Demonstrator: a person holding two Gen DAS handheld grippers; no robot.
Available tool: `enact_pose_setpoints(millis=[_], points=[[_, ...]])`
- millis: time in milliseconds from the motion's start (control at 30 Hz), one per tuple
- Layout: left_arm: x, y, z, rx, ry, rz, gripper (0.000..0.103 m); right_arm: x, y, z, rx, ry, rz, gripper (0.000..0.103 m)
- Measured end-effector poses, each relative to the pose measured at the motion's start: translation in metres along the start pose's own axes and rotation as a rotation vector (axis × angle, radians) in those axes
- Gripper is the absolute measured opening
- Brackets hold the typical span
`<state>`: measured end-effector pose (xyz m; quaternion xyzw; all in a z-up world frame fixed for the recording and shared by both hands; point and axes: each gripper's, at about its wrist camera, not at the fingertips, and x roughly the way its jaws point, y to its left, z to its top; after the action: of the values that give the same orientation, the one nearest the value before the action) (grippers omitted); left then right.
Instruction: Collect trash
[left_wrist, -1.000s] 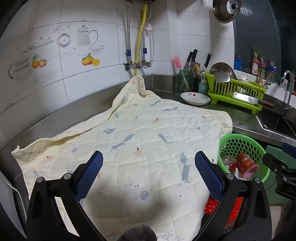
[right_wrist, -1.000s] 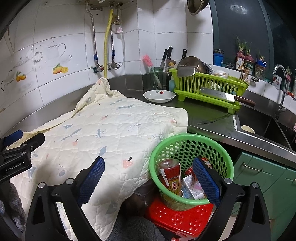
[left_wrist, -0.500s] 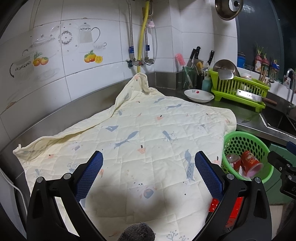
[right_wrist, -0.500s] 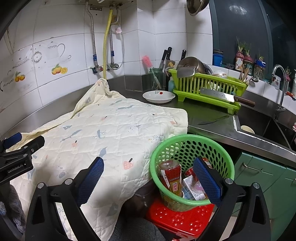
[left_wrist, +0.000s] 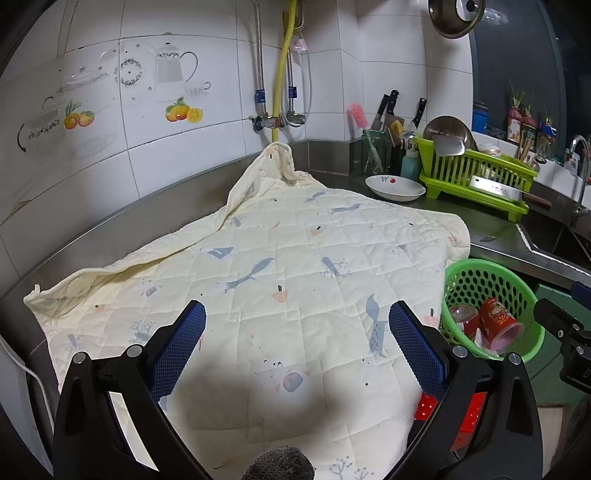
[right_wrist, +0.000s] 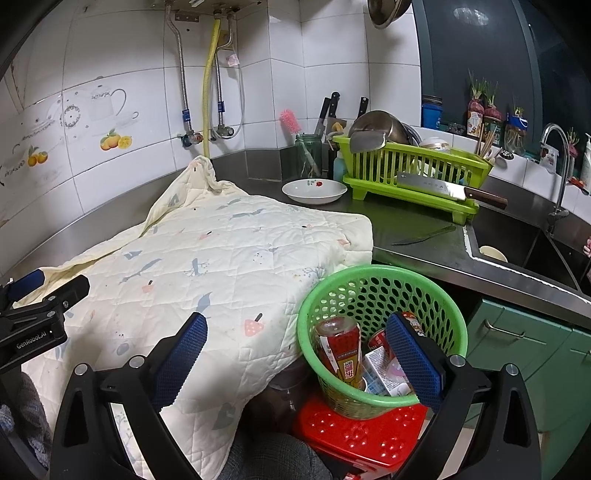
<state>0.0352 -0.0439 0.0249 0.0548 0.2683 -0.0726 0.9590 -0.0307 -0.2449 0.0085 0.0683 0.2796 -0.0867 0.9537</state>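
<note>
Both the left gripper (left_wrist: 297, 347) and right gripper (right_wrist: 297, 360) hang with jaws released and empty. The trash (right_wrist: 341, 352) (cans, cartons) sits in the green basket (right_wrist: 373, 275), lower right of the right wrist view. Scan the quilt (left_wrist: 288, 266) on the desk (right_wrist: 417, 221) for strays before approaching anything, jaws wide.

Quilt (left_wrist: 280, 266) fills frame centre, flat and bare on top: open room above it. Green basket (right_wrist: 384, 295) at lower right, mouth open, cans (right_wrist: 341, 350) and cartons inside. Upper right crowded: white bowl (right_wrist: 314, 192), dish rack (right_wrist: 413, 173), cleaver (right_wrist: 443, 190). Small knife (right_wrist: 424, 236) lies right of the quilt.
</note>
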Motion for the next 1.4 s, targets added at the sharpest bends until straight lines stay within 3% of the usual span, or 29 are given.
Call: enact_pose_setpoints(millis=[1400], points=[[0.0008, -0.0034, 0.0014, 0.020, 0.027, -0.041, 0.098, 0.0009, 0.0009, -0.0010, 0.004, -0.005, -0.003, 0.095]])
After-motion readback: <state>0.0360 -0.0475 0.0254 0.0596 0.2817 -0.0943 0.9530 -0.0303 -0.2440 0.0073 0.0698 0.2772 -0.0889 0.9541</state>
